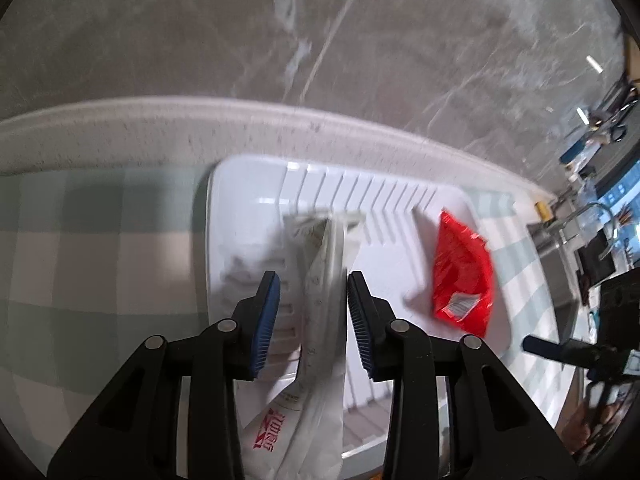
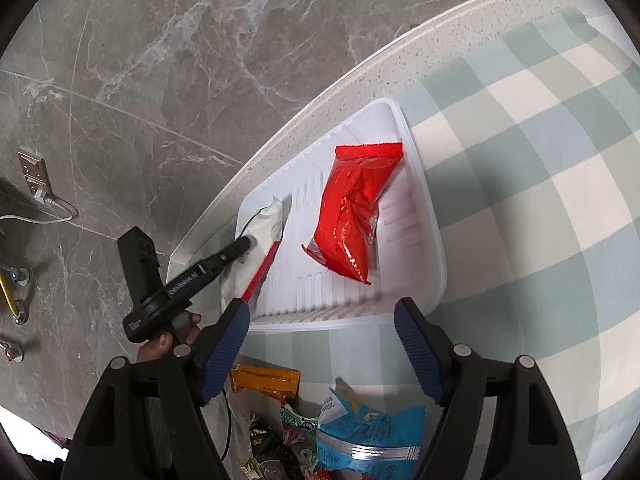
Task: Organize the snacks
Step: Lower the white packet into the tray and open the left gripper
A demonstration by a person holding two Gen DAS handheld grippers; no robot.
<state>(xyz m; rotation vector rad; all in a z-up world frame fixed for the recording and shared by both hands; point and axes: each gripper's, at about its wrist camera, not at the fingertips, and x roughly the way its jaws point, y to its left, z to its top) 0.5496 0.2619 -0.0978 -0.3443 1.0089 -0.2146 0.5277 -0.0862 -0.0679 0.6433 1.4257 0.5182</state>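
Note:
A white ribbed tray (image 1: pixel 248 184) (image 2: pixel 424 216) sits on the checked cloth. A red snack packet (image 1: pixel 462 268) (image 2: pixel 356 208) lies in it. A white snack packet (image 1: pixel 320 300) (image 2: pixel 264 224) with red print lies between the fingers of my left gripper (image 1: pixel 313 322), over the tray's left part. The left jaws stand apart, not pressing it. From the right wrist view the left gripper (image 2: pixel 240 250) hovers over that packet. My right gripper (image 2: pixel 322 344) is open and empty above the tray's near edge.
A pile of snacks lies under the right gripper: a blue packet (image 2: pixel 368 436), an orange box (image 2: pixel 266 380), a green packet (image 2: pixel 298 424). The counter edge (image 1: pixel 280 128) and marble floor (image 2: pixel 160 60) lie beyond. A wall socket (image 2: pixel 34 172) sits left.

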